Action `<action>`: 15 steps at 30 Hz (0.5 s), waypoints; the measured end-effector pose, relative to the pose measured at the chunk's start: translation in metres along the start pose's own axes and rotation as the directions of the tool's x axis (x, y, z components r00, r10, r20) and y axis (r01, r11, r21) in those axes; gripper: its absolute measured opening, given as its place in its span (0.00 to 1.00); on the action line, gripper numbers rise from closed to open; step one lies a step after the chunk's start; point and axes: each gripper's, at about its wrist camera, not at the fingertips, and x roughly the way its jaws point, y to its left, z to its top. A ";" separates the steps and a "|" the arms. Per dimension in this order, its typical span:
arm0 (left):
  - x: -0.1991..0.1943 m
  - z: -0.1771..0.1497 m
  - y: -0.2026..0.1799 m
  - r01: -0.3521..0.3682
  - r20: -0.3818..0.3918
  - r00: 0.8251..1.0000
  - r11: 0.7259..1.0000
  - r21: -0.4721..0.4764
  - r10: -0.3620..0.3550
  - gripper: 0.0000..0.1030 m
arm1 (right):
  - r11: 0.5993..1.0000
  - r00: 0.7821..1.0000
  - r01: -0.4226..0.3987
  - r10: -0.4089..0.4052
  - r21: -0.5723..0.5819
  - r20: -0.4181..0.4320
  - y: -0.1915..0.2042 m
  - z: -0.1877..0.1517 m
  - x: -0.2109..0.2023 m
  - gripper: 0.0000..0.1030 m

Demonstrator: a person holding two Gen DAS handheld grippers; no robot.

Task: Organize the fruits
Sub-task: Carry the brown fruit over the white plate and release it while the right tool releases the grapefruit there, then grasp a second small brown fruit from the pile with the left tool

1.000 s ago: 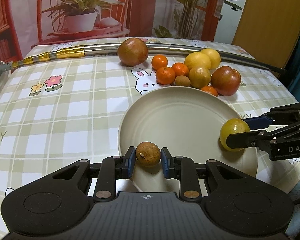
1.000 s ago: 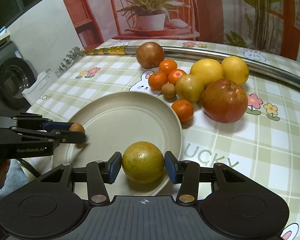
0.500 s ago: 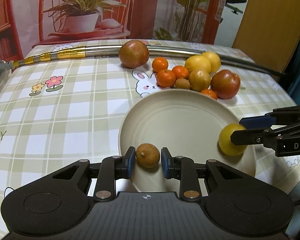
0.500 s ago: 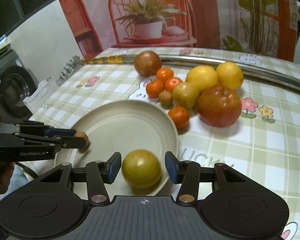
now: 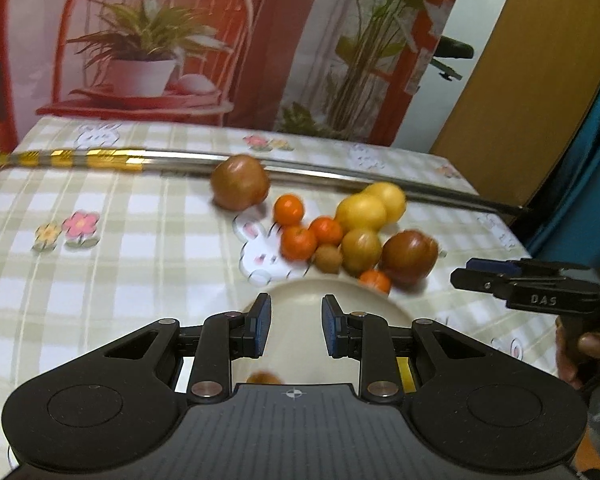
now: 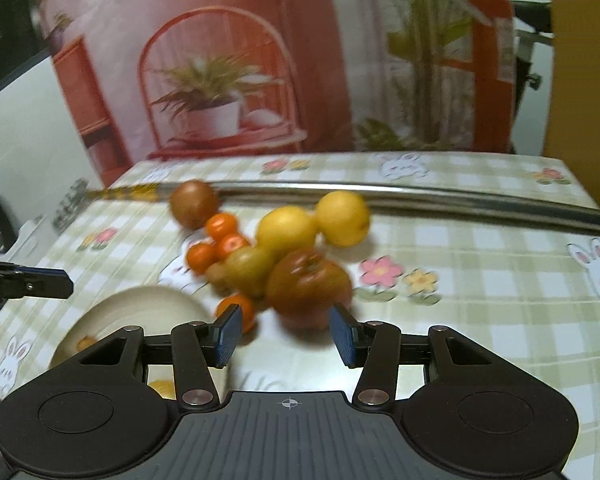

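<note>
My left gripper [image 5: 294, 328] is open and empty above the cream plate [image 5: 300, 308]. A small brown fruit [image 5: 263, 379] lies on the plate below it, mostly hidden by the gripper body. My right gripper [image 6: 286, 334] is open too, with a red apple [image 6: 308, 284] just ahead of its fingers and apart from them. The plate [image 6: 140, 308] lies to its left with the small brown fruit [image 6: 85, 342] and a yellow-green fruit [image 6: 160, 386] on it. The loose pile holds oranges [image 5: 298, 242], yellow fruits [image 5: 360, 212] and the apple [image 5: 410, 256].
A long metal rod [image 5: 340, 178] lies across the table behind the fruit. A large brown round fruit [image 5: 240, 182] rests against it. A hand [image 5: 580, 352] holds the right gripper [image 5: 466, 274] at the right edge. The checked tablecloth [image 5: 120, 260] is bare on the left.
Both grippers opened and let go of their fruits, which now lie on the plate. Both rose and tilted up. The right one moved toward the apple in the pile.
</note>
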 end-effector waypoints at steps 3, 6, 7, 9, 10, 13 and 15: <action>0.012 0.014 -0.007 0.012 -0.009 1.000 1.000 0.019 -0.012 0.28 | 0.999 0.999 0.020 -0.021 0.027 0.025 -0.010 0.005 0.002 0.44; 0.029 0.028 -0.014 0.001 -0.023 1.000 0.999 0.043 0.000 0.28 | 0.998 0.999 0.024 -0.027 0.051 0.047 -0.019 0.009 0.005 0.44; 0.033 0.032 -0.014 0.000 -0.025 1.000 0.999 0.043 0.001 0.28 | 0.998 0.998 0.024 -0.027 0.057 0.053 -0.021 0.010 0.005 0.44; 0.045 0.042 -0.014 0.008 -0.040 0.999 0.999 0.031 -0.007 0.28 | 0.997 0.998 0.025 -0.029 0.068 0.063 -0.025 0.011 0.007 0.44; 0.052 0.047 -0.014 0.018 -0.054 0.998 1.000 0.020 -0.017 0.28 | 0.997 0.997 0.024 -0.029 0.073 0.065 -0.028 0.012 0.007 0.44; 0.077 0.052 -0.014 0.055 -0.117 0.992 0.998 -0.013 -0.056 0.28 | 0.996 0.997 0.014 -0.020 0.087 0.071 -0.032 0.011 0.009 0.44; 0.095 0.053 -0.016 0.066 -0.161 0.985 0.998 -0.023 -0.069 0.28 | 0.995 0.997 0.005 -0.013 0.098 0.074 -0.035 0.010 0.010 0.44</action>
